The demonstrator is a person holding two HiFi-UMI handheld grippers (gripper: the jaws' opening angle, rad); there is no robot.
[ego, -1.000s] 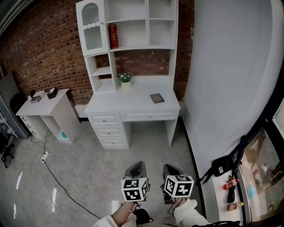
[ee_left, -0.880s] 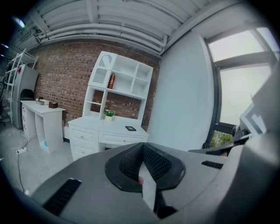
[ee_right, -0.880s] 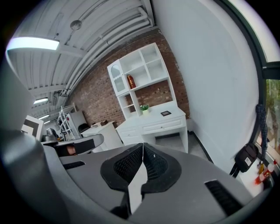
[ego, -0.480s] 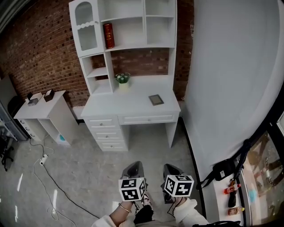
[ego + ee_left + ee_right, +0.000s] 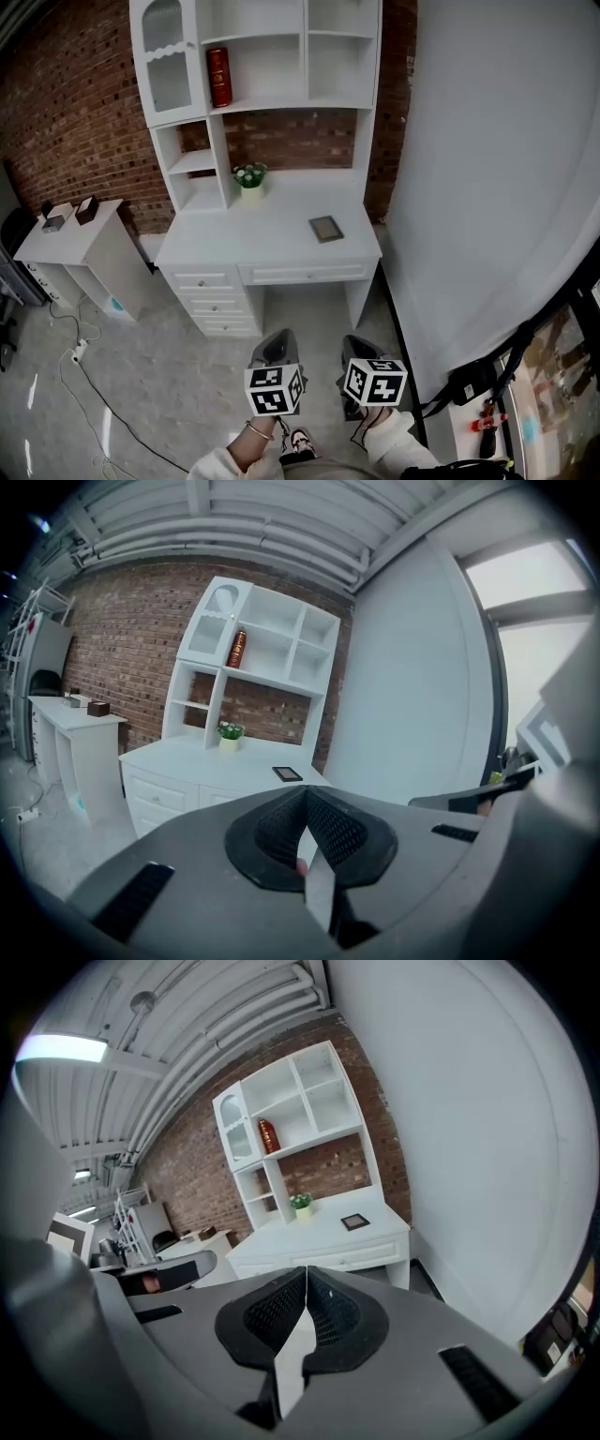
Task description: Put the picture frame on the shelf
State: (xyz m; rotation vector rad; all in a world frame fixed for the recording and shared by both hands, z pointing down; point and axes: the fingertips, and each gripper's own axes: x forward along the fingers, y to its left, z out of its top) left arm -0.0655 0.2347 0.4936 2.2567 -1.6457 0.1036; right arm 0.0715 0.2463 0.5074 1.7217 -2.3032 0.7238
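A small dark picture frame [image 5: 326, 228] lies flat on the white desk [image 5: 246, 246], toward its right side; I also see the frame [image 5: 287, 773] in the left gripper view and the frame [image 5: 354, 1222] in the right gripper view. Above the desk rises a white shelf unit [image 5: 272, 56]. My left gripper [image 5: 272, 351] and right gripper [image 5: 358, 356] hang side by side over the floor, well short of the desk. Both are shut with nothing between their jaws.
A red book [image 5: 217, 77] stands on the upper shelf and a small potted plant [image 5: 248, 178] sits at the desk's back. A low white side table [image 5: 70, 240] stands to the left. A white wall [image 5: 487, 169] runs along the right. Cables [image 5: 75, 356] trail on the floor.
The desk and shelf have grown larger and slid lower in the head view as I came closer. Both grippers stay shut, side by side.
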